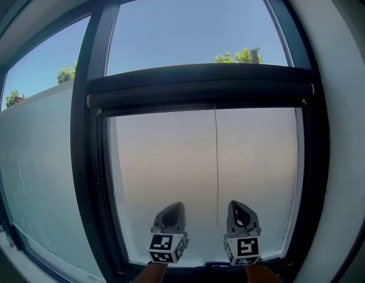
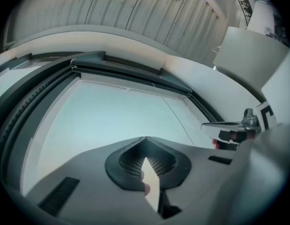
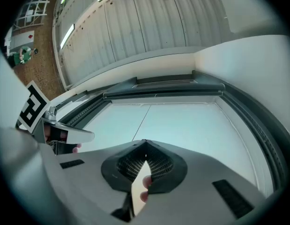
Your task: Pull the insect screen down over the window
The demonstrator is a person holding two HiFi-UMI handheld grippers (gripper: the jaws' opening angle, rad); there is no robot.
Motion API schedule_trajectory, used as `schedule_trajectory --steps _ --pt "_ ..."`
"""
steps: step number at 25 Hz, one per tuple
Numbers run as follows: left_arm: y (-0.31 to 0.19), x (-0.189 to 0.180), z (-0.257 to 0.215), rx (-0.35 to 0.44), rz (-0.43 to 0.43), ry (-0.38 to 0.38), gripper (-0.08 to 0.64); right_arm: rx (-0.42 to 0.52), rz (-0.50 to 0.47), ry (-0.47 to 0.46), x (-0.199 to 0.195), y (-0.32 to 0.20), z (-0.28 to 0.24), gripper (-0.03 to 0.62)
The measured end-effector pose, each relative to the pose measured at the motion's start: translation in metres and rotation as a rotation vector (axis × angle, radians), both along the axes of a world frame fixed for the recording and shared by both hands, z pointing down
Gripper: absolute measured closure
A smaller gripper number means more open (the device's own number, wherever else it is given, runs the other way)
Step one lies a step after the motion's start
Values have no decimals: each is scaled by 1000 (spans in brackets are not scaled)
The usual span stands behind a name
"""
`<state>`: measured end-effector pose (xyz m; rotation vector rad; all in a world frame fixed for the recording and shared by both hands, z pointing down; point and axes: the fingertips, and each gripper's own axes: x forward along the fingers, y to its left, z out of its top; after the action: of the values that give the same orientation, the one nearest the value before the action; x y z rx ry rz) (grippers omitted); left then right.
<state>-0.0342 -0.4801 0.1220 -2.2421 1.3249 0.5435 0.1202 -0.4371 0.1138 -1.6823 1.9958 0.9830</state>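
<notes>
The insect screen is rolled up in its dark bar (image 1: 200, 93) across the window, about a third of the way down the pane. A thin pull cord (image 1: 216, 164) hangs from the bar to a small end piece just above and between my two grippers. My left gripper (image 1: 177, 206) and right gripper (image 1: 233, 205) point up at the glass near the window's lower edge, side by side, both shut with nothing between them. The left gripper view shows shut jaws (image 2: 145, 139) below the bar (image 2: 130, 74). The right gripper view shows the same (image 3: 145, 142), with the cord (image 3: 144, 118).
A dark window frame (image 1: 88, 158) surrounds the pane, with a second pane to its left (image 1: 40, 158). Sky and tree tops (image 1: 241, 56) show above the bar. A white wall (image 1: 347, 128) borders the right side. A corrugated ceiling (image 3: 149, 18) is overhead.
</notes>
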Motion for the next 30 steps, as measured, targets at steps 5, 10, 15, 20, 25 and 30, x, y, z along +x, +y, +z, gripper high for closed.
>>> schedule_trajectory --steps 5,10,15,20,25,30 --pt "-1 -1 -34 36 -37 -4 561 -9 -11 -8 3 -10 -37 589" --pt "1 -3 -50 61 -66 -24 561 -14 -35 26 -2 -12 -56 589" --pt "0 -6 -54 57 -70 -20 561 -15 -24 23 1 -12 -63 589" --pt "-4 -2 -46 40 -68 -21 561 -25 -20 16 4 -12 -56 589" --pt "-5 4 -43 34 -67 -24 561 -28 -10 18 8 -12 -51 589" --pt "-6 6 -39 29 -69 -31 561 -26 0 21 11 -10 -48 589"
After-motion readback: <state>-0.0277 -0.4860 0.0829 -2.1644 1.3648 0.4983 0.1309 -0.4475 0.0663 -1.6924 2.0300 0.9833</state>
